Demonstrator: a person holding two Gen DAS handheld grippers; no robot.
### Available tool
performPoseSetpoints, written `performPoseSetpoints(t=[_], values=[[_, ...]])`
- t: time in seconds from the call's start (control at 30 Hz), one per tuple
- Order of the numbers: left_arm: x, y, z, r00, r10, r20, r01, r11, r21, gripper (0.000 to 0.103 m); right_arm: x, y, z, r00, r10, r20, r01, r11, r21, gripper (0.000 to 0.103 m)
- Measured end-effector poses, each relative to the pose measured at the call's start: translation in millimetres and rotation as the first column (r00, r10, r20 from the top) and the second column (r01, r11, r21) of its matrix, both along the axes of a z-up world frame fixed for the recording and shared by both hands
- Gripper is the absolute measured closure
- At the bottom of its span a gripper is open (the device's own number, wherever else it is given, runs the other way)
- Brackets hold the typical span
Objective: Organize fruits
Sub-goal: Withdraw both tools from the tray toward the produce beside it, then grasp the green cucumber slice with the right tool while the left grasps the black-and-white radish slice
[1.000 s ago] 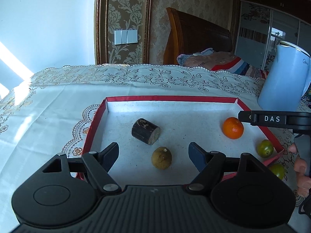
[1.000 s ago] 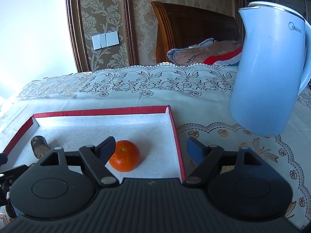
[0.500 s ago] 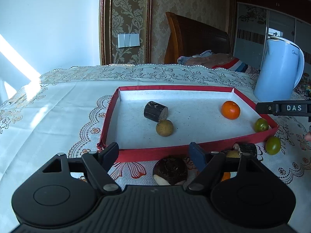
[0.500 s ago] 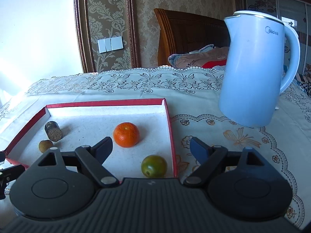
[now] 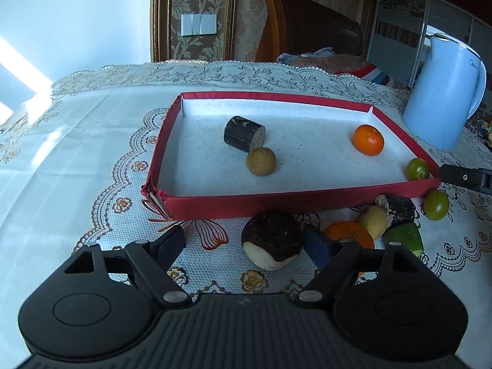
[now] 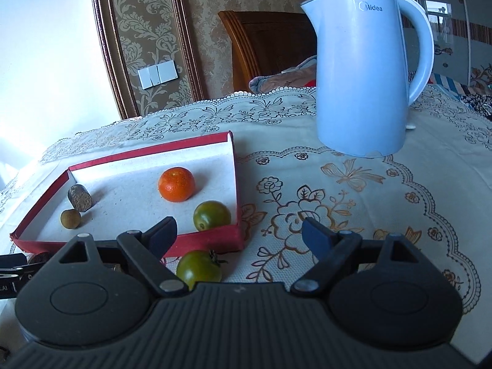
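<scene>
Left wrist view first: the left gripper [image 5: 244, 244] has its jaws spread and still widening, with nothing pinched. A dark-skinned root chunk with a pale cut face [image 5: 272, 245] sits on the tablecloth [image 5: 77, 160] in the gap, closer to the right finger and clear of both pads. Just past that finger there's a small pile outside the tray: an orange slice [image 5: 349, 233], a yellowish lump [image 5: 373, 220], a dark stubby cylinder [image 5: 396, 210], a green wedge [image 5: 404, 237] and a green tomato [image 5: 436, 204]. The red-rimmed tray [image 5: 215, 205] is right behind all that, holding a dark cylinder piece [image 5: 244, 133], a tan round fruit [image 5: 260, 161] touching it or nearly so, a mandarin [image 5: 368, 140] and a green fruit [image 5: 417, 168] in the near right corner.

Right wrist view: the right gripper [image 6: 238, 235] is also apart and empty. One green tomato with a stem [image 6: 198, 267] lies on the cloth below the gap, toward the left finger, just outside the tray's near wall. Further off to the right stands a blue kettle [image 6: 363, 73], well apart from the fruit.
</scene>
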State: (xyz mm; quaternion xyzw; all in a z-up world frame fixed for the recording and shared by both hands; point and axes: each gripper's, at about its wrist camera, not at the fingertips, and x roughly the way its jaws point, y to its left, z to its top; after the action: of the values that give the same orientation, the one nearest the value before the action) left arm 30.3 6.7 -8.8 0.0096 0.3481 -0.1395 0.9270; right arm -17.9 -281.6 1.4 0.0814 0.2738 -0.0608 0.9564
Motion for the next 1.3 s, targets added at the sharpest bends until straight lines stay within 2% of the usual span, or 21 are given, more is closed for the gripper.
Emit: performPoseSetpoints(t=[0.17, 0.3, 0.47, 0.57, 0.7, 0.83, 0.87, 0.93, 1.03, 1.3], values=[[-0.7, -0.3, -2.6, 0.999, 0.035, 0.023, -0.037, 0.997, 0.066, 0.014, -6.3, 20.4, -0.1, 0.998, 0.062, 0.012, -0.061, 0.994, -0.087, 0.016], [5.6, 9.8, -3.0, 0.993, 0.112, 0.024, -0.114, 0.989, 0.098, 0.014, -16.2, 34.3, -3.7, 0.988, 0.156, 0.0, -0.155, 0.984, -0.091, 0.016], [4.8, 7.8, -3.6, 0.992, 0.121, 0.036, -0.124, 0.985, 0.122, 0.012, -24.5, 62.6, -7.2, 0.965, 0.258, -0.039, -0.261, 0.957, -0.127, 0.016], [5.4, 9.1, -3.7, 0.99, 0.137, 0.03, -0.14, 0.983, 0.119, 0.008, -28.2, 71.9, -6.1, 0.961, 0.273, -0.036, -0.276, 0.952, -0.134, 0.016], [6.4, 10.4, -3.5, 0.99, 0.139, 0.024, -0.141, 0.984, 0.112, 0.008, -30.3, 79.8, -5.4, 0.952, 0.301, -0.051, -0.304, 0.95, -0.071, 0.016], [5.8, 9.8, -3.4, 0.99, 0.14, 0.024, -0.142, 0.984, 0.112, 0.007, -28.1, 92.0, -11.4, 0.948, 0.308, -0.08, -0.316, 0.941, -0.121, 0.018], [6.1, 9.5, -3.4, 0.99, 0.14, 0.025, -0.142, 0.984, 0.113, 0.007, -26.8, 93.2, -12.4, 0.947, 0.308, -0.086, -0.317, 0.941, -0.122, 0.019], [6.2, 9.7, -3.4, 0.99, 0.14, 0.026, -0.142, 0.983, 0.114, 0.007, -23.5, 94.2, -14.6, 0.947, 0.304, -0.101, -0.315, 0.942, -0.119, 0.03], [6.2, 9.7, -3.4, 0.99, 0.14, 0.026, -0.142, 0.983, 0.114, 0.007, -19.9, 93.5, -17.7, 0.946, 0.301, -0.118, -0.314, 0.943, -0.108, 0.035], [6.2, 9.6, -3.6, 0.99, 0.14, 0.029, -0.142, 0.983, 0.115, 0.007, -14.5, 97.9, -19.2, 0.946, 0.297, -0.127, -0.313, 0.941, -0.127, 0.04]])
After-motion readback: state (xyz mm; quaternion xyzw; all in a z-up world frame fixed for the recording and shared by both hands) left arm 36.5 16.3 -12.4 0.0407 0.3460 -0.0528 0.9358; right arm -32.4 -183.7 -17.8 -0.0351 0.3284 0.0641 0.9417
